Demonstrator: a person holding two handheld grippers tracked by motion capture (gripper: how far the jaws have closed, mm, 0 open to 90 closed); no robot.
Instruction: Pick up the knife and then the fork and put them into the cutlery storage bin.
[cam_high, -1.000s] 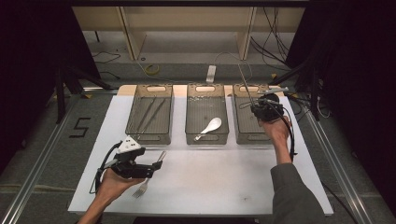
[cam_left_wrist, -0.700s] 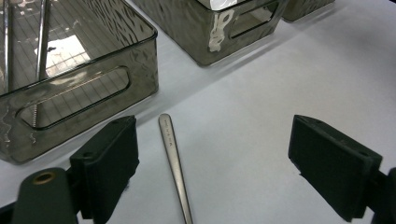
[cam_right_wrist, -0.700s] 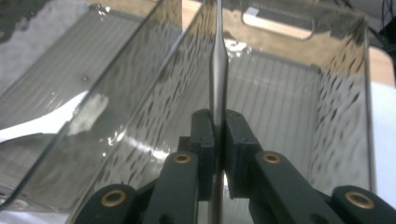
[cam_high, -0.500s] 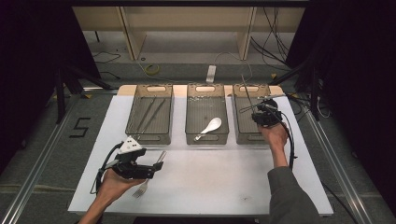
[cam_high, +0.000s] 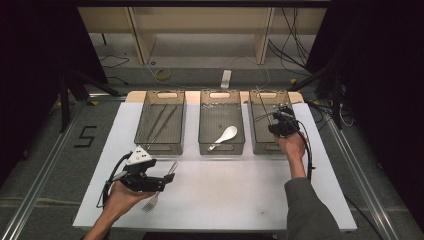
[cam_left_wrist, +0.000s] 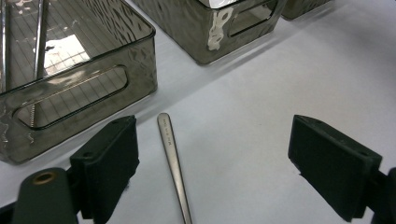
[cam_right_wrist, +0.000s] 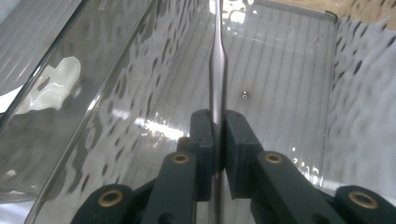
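A metal fork lies on the white table, its handle pointing toward the bins. My left gripper sits low over it, open, with the handle between the wide-apart jaws. My right gripper reaches into the right smoked bin and is shut on the flat handle of a long metal utensil. That utensil slants up and away over the bin. The right jaws have just been easing open slightly, with the handle still pinched between the pads.
Three smoked plastic bins stand in a row at the back of the white mat. The left bin holds thin metal sticks, and the middle bin holds a white spoon. A shelf frame and cables lie beyond the table.
My right hand has sunk a little, lowering the metal utensil deeper into the right bin. My left gripper has stayed over the fork.
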